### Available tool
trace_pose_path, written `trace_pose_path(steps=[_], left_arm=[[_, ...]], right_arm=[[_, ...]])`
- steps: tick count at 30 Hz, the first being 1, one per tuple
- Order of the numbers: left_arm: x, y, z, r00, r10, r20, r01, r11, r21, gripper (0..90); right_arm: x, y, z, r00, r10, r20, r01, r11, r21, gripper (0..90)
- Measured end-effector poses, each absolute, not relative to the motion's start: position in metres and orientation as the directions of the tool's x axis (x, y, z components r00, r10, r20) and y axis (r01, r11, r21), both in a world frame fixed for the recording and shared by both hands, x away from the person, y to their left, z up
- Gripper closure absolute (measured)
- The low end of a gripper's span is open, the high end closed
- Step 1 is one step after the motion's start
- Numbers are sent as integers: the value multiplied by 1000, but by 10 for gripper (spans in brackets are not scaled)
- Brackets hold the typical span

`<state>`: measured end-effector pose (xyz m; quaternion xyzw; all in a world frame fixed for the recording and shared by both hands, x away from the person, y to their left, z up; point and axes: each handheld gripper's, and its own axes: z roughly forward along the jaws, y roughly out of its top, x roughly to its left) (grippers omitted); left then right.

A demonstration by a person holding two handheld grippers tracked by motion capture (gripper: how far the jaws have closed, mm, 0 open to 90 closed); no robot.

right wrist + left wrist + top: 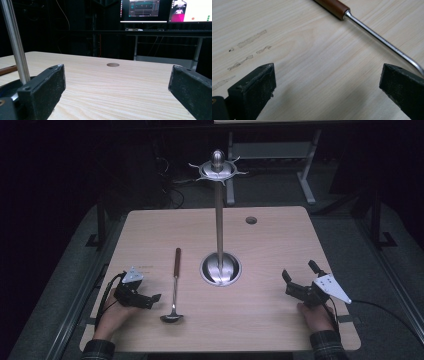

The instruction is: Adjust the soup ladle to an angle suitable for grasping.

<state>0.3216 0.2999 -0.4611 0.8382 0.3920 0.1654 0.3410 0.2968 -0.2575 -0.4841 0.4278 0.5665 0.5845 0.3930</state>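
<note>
Though cropped, ladle (372, 35) between jaws.

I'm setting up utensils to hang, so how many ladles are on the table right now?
1. The steel ladle with a brown wooden handle lies flat on the light wooden table, left of the tall metal hanging stand, beside the left gripper.

- a light wooden table (280, 235) stands in a dark room, lit from above while everything round it falls into shadow.
- a round hole (251, 220) sits in the table top near its far edge.
- grey carpeted floor (345, 245) spreads out on both sides of the table.
- beyond the table's far edge stand the pale legs of another desk (305, 180).
- lit monitors (143, 10) glow on a desk behind the table.
- dark cables (170, 195) lie on the floor past the table's far left corner.
</note>
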Motion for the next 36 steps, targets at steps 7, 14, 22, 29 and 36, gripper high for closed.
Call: trace_pose_path(steps=[7,14,22,29,36], left_arm=[[324,301,-457,632,775,10,546,-455,704,149],[331,309,-450,597,802,-15,552,-397,733,347],[344,309,-444,584,811,-37,543,-356,760,607],[360,303,-441,603,796,-54,530,-349,773,848],[376,291,-441,613,788,-47,511,-351,785,900]], right_arm=[[297,-257,-484,-329,943,56,25,-50,998,2],[297,-257,-484,-327,943,56,26,-51,998,2],[297,-257,-484,-326,944,56,26,-50,998,2],[297,-257,-484,-325,944,55,26,-50,998,2],[297,-257,-484,-325,944,55,26,-49,998,2]])
